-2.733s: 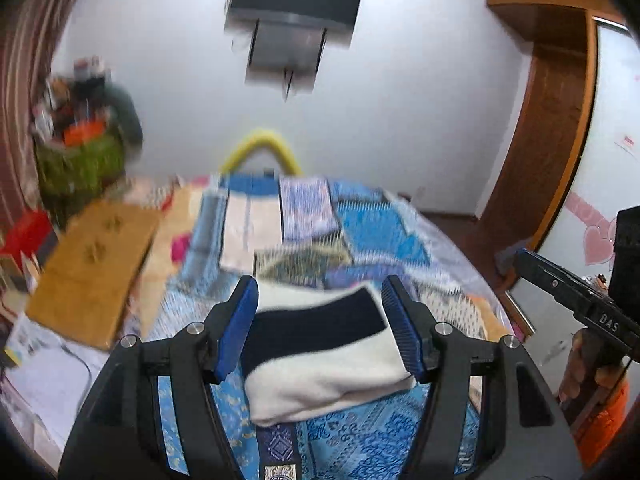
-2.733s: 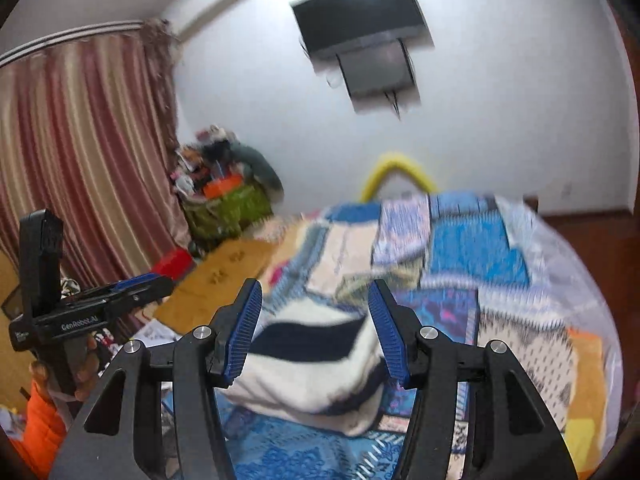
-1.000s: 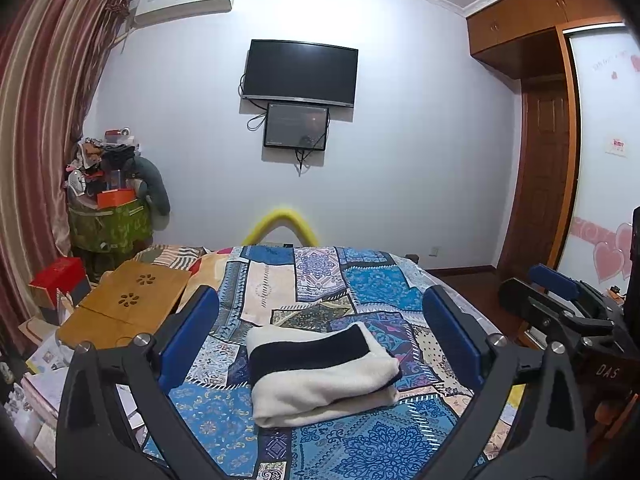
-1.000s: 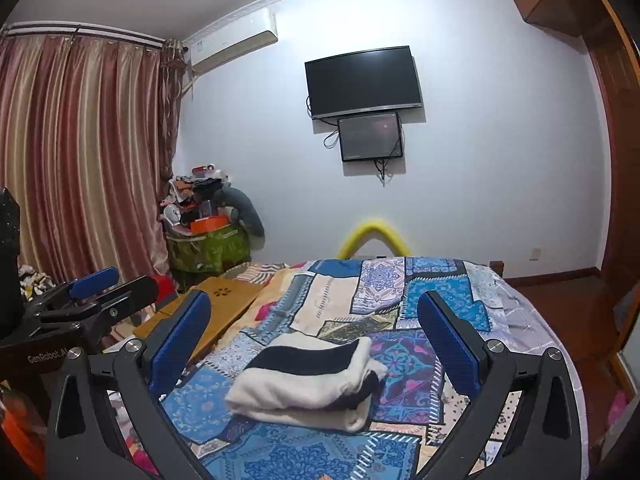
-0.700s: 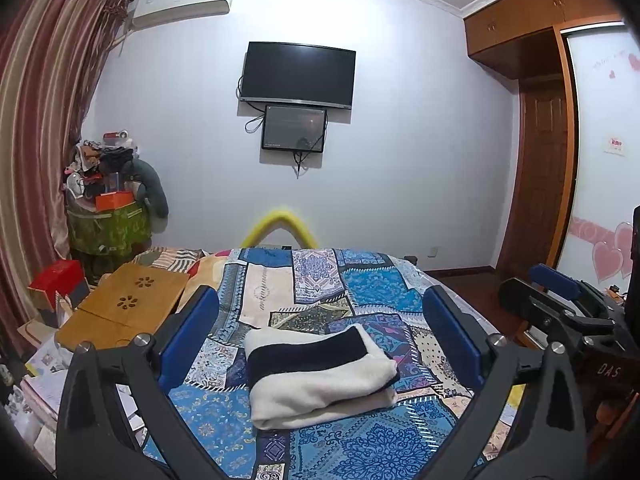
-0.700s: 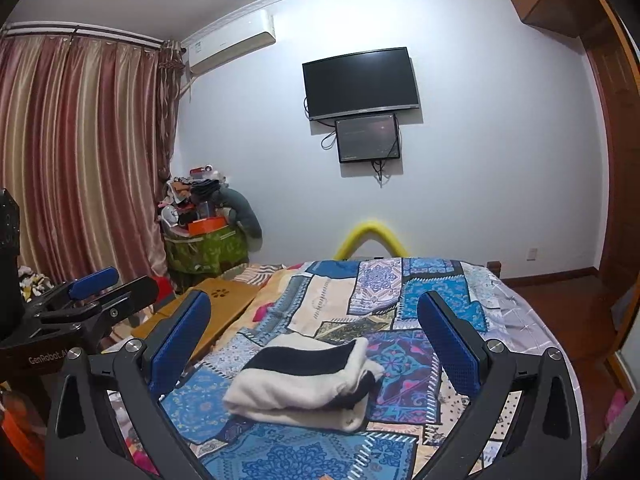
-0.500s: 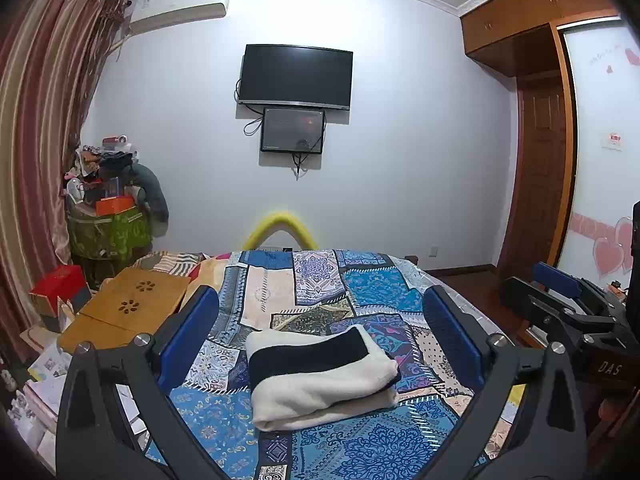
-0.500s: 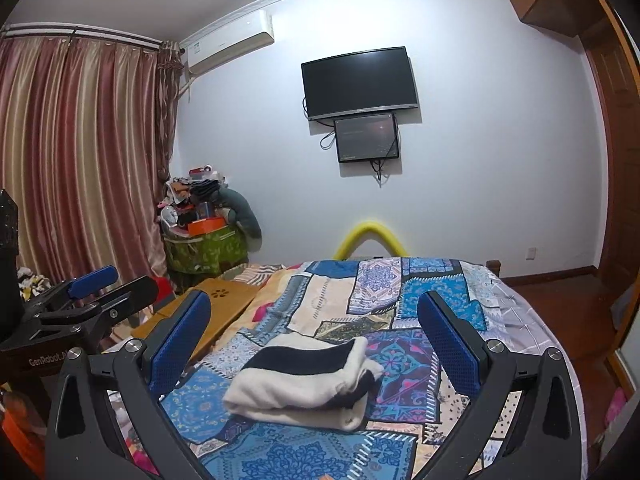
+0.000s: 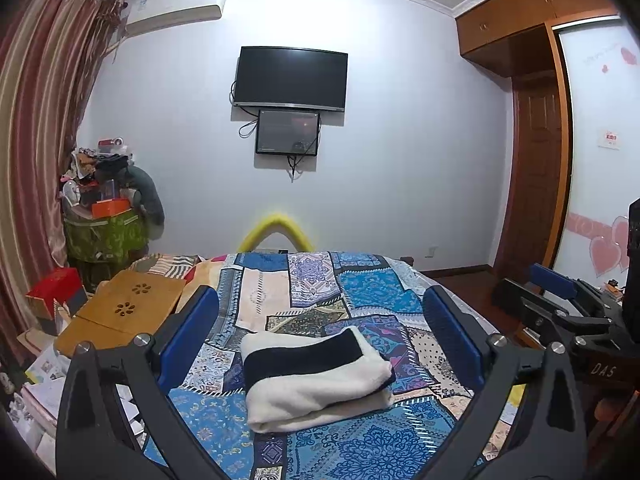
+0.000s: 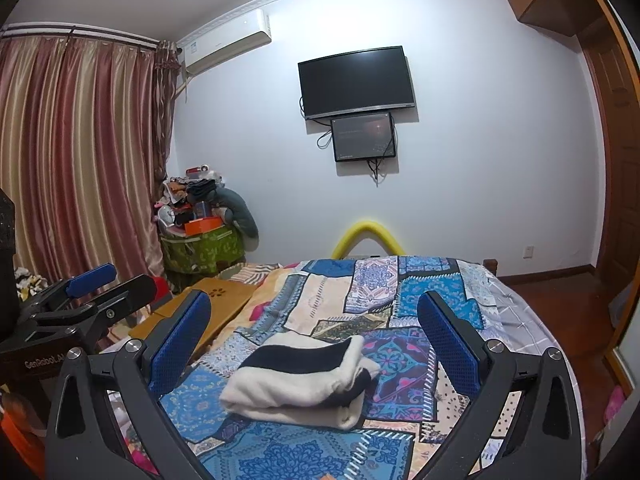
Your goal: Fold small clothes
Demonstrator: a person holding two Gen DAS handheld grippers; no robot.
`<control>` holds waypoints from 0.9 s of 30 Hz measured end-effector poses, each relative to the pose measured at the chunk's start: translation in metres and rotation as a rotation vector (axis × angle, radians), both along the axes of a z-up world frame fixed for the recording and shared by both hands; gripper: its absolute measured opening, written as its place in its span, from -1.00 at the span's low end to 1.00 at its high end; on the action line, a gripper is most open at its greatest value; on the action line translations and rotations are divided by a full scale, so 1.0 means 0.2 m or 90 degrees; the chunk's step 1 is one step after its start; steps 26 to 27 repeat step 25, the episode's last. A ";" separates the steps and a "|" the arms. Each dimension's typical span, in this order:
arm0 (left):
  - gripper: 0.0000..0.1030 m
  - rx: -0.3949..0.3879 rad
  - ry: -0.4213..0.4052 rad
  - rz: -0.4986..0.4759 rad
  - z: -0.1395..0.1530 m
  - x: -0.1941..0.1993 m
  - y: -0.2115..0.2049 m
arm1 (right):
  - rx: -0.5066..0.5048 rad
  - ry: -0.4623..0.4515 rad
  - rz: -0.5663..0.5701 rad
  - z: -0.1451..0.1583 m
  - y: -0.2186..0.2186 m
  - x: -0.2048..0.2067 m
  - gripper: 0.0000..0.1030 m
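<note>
Left wrist view: the cream-and-navy garment (image 9: 316, 376) lies folded into a compact bundle on the patchwork bedspread (image 9: 360, 296), nothing left visibly unfolded. Both claws, left gripper (image 9: 320, 344) and right gripper (image 10: 312, 344), hang above it, spread wide and empty; folding looks finished.

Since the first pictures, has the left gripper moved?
Yes. The left gripper has pulled back and opened wide; the folded garment now looks smaller, lying clear on the patchwork bedspread.
</note>
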State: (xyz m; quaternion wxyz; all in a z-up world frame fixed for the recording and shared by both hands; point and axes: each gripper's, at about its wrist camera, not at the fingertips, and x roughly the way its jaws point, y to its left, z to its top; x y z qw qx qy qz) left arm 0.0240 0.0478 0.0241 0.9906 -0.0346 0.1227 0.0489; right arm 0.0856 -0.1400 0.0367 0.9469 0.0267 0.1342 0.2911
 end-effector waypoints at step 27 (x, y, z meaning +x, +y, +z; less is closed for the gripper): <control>0.99 0.001 0.017 -0.030 -0.01 0.04 -0.02 | 0.002 0.008 -0.008 -0.02 -0.01 0.02 0.99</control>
